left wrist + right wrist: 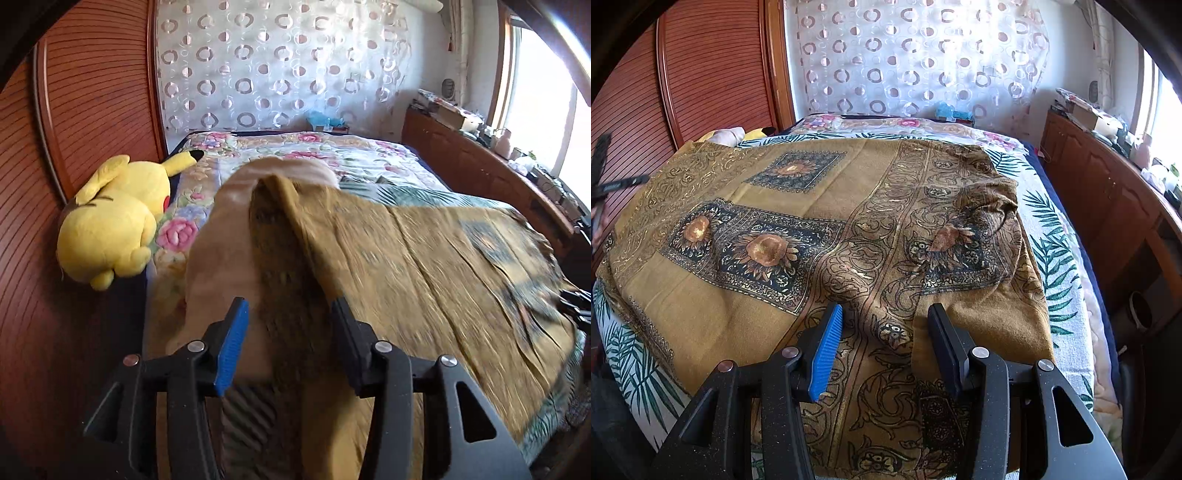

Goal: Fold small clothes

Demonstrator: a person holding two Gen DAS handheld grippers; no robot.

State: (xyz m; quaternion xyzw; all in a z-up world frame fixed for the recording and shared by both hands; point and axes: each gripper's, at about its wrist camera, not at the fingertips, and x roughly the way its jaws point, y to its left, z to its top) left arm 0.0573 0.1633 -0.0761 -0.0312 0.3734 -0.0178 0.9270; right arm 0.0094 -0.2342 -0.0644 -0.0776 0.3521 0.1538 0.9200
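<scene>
Covering most of a bed [1067, 258], a mustard-brown patterned cloth [820, 221] lies spread flat, with one corner folded back at its far right. The right gripper [884, 325] hangs over the cloth's near edge, jaws spread apart and holding nothing. The left gripper [290, 321] is likewise parted, a raised, blurred fold of cloth [280, 229] between its fingers, beside a yellow plush toy [114, 221].

No readable text anywhere (patterns only).
</scene>
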